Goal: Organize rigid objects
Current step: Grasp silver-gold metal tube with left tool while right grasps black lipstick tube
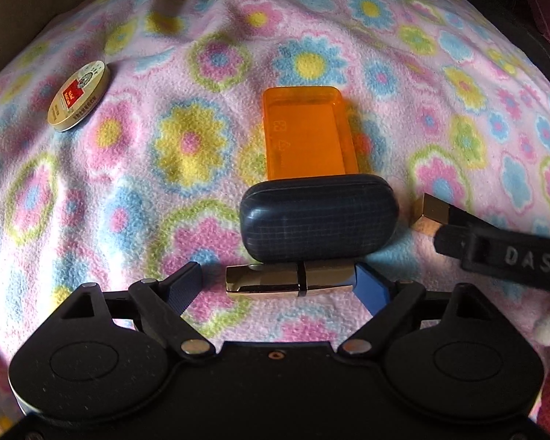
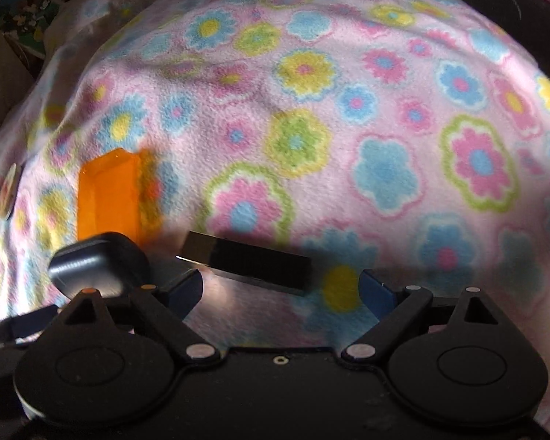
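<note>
On the flowered fleece blanket [image 1: 209, 139] lie an orange translucent box [image 1: 306, 134], a dark blue oval case [image 1: 319, 218] just in front of it, and a shiny gold bar [image 1: 289, 280] in front of the case. My left gripper [image 1: 277, 284] is open, its jaws either side of the gold bar. A second gold-and-black bar [image 1: 427, 212] lies right of the case. In the right wrist view that bar [image 2: 244, 262] lies just ahead of my open, empty right gripper [image 2: 280, 289]. The orange box [image 2: 108, 198] and the case [image 2: 99, 264] show at the left.
A round yellow tin [image 1: 79, 95] lies on the blanket at the far left, also seen edge-on in the right wrist view [image 2: 9, 192]. The other gripper's black body [image 1: 502, 256] reaches in from the right. A cardboard box [image 1: 25, 7] stands beyond the blanket's left edge.
</note>
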Demonstrator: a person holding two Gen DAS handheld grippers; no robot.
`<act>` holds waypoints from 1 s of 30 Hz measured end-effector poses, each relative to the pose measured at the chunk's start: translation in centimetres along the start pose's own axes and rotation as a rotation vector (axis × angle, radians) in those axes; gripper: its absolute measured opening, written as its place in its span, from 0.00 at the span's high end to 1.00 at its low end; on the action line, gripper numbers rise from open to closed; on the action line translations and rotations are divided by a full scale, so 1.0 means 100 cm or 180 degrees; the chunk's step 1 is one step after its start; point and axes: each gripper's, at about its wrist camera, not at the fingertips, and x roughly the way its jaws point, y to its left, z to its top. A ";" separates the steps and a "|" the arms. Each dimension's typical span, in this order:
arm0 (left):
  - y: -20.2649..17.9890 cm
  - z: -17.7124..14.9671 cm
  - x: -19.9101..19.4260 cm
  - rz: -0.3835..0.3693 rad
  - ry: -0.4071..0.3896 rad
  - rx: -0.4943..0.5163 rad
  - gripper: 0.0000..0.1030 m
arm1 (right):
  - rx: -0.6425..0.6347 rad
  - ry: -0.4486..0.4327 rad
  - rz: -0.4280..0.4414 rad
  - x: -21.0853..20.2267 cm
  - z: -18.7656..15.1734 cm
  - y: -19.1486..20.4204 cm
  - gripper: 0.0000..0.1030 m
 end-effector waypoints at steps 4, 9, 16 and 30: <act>0.002 -0.003 0.001 0.0098 -0.0032 0.0101 0.16 | 0.0013 0.0021 0.0045 0.008 0.007 0.014 0.06; 0.003 -0.006 0.000 0.0101 -0.0059 0.0128 0.15 | 0.0048 0.0076 -0.0105 0.020 0.012 0.027 0.08; -0.006 -0.006 0.005 0.0137 -0.0082 0.0260 0.13 | -0.0099 0.0087 -0.0147 0.019 0.010 0.024 0.19; -0.016 -0.026 -0.026 0.0003 -0.0038 0.0204 0.35 | 0.0066 0.0093 -0.0297 -0.042 -0.037 -0.037 0.19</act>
